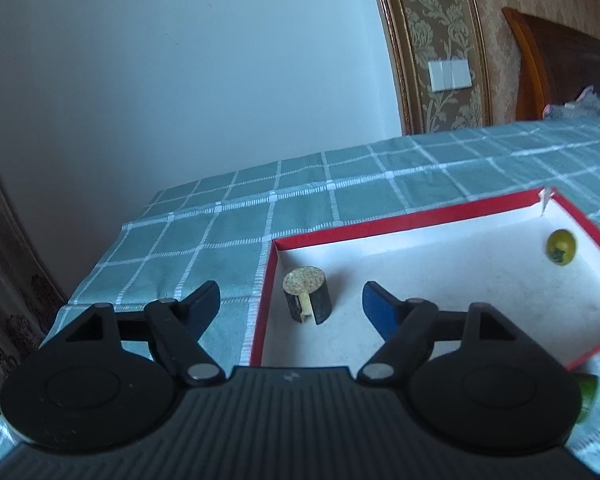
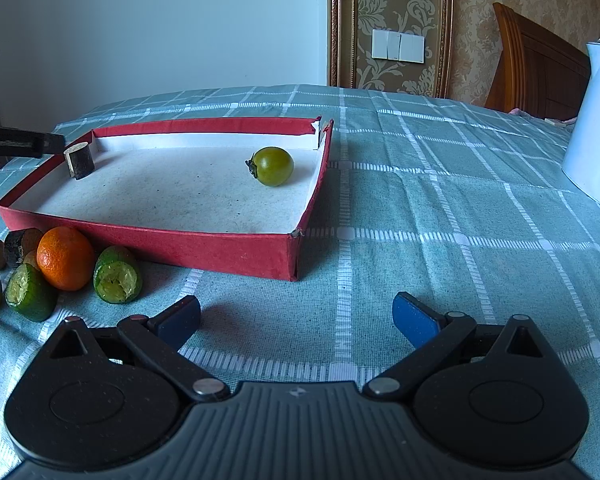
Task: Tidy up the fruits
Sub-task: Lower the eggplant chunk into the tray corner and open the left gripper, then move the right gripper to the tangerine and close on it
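Red box (image 2: pixel 204 248) holding green tomato (image 2: pixel 274 166), orange (image 2: pixel 65 258) outside, no legible writing.

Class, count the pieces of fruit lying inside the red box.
2: a green tomato-like fruit near the red box's far right corner, and a dark cylindrical cut piece in its far left corner. The other fruits lie outside, on the cloth.

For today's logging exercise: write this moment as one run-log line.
left gripper: open, empty, over red box | right gripper: open, empty | in box: green tomato, dark cylinder piece | outside: orange
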A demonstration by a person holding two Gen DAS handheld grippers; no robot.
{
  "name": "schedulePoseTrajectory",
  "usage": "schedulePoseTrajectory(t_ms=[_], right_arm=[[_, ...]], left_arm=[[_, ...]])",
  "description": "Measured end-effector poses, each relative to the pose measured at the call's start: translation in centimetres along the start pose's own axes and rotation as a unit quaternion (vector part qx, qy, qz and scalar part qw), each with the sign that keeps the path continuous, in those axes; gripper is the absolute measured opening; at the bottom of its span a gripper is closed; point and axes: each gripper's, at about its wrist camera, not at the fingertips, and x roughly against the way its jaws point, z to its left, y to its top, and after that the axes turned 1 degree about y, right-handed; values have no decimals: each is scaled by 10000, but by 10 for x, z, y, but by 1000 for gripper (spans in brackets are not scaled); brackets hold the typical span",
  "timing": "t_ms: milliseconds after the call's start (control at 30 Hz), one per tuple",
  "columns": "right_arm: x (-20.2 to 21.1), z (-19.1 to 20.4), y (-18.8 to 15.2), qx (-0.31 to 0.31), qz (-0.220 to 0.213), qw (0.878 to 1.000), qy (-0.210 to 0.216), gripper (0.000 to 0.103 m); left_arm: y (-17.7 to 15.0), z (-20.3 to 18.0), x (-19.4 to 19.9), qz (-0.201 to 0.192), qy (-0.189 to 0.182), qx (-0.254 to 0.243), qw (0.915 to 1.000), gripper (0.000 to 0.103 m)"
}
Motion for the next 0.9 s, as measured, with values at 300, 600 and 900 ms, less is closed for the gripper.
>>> schedulePoseTrajectory(t_ms=[300,600,900], right_arm=[[0,0,0,14,5,10000,-3,103],[0,0,0,13,4,10000,-3,103],[0,1,0,7,2,10000,1,103]], left_arm=[[-44,16,66,-123,-251,220,9994,88],[-95,31,87,130,-339,459,9983,90],[-110,45,99,86,-512,570,9970,91]])
